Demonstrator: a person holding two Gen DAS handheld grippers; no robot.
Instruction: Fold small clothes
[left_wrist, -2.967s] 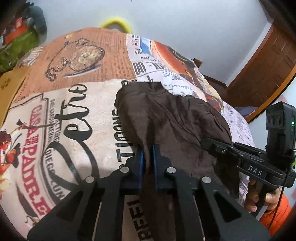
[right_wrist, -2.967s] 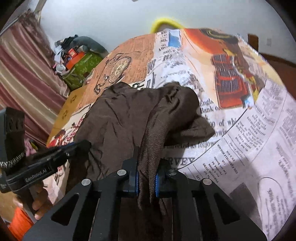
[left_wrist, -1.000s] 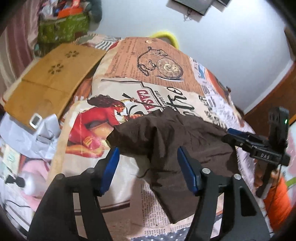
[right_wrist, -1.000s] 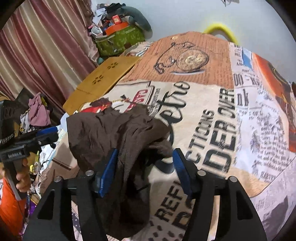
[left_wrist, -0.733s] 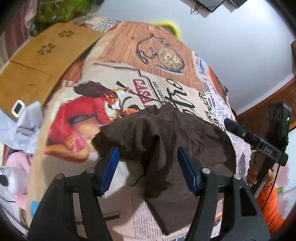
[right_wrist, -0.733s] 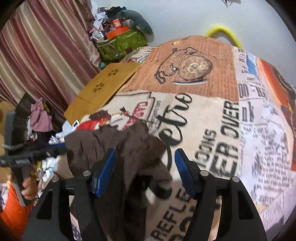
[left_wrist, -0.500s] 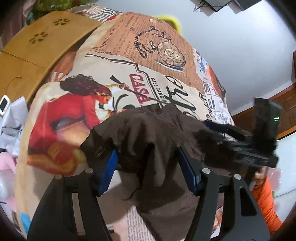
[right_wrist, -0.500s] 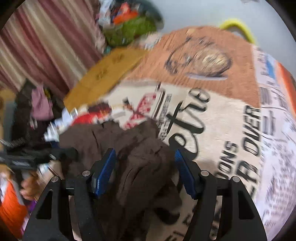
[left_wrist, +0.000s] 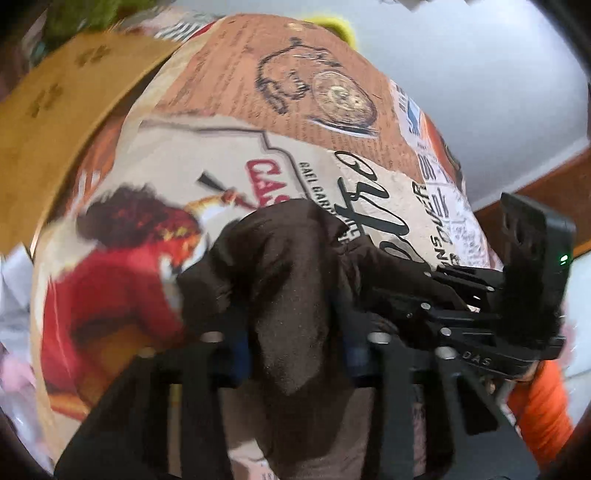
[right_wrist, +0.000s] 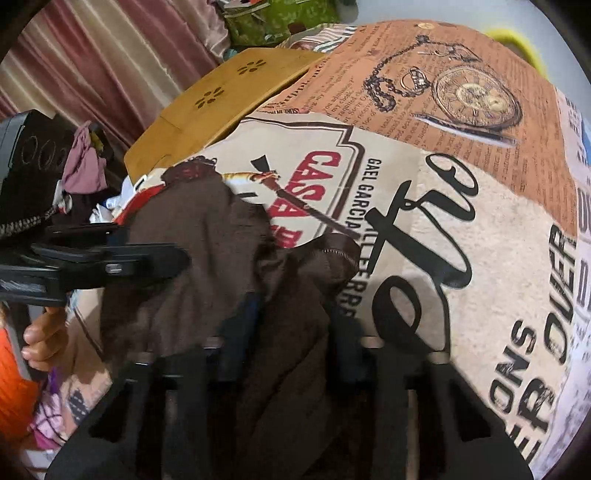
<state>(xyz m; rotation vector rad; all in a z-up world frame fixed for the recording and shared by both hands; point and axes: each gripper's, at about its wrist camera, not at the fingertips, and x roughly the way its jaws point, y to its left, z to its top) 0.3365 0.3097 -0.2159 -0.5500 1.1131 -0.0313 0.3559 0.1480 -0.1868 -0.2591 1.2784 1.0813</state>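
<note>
The printed bedspread (right_wrist: 461, 229) lay open toward the upper right. At left, a wooden board (right_wrist: 229, 92) and the left gripper (right_wrist: 110, 258) blocked passage.

The printed bedspread (right_wrist: 461, 258) carries most of the readable text: red block letters "CASA" (right_wrist: 321, 177), beside them a dark line "GAEL GARCIA" (right_wrist: 364, 192), and further right large black capitals "OVER" (right_wrist: 561, 266) with partial words ending "ONS" and "ER" below. Big looping script letters cannot be made out as a word. In the left wrist view, the right gripper's (left_wrist: 480, 332) black body shows "DAS" (left_wrist: 476, 357)
</note>
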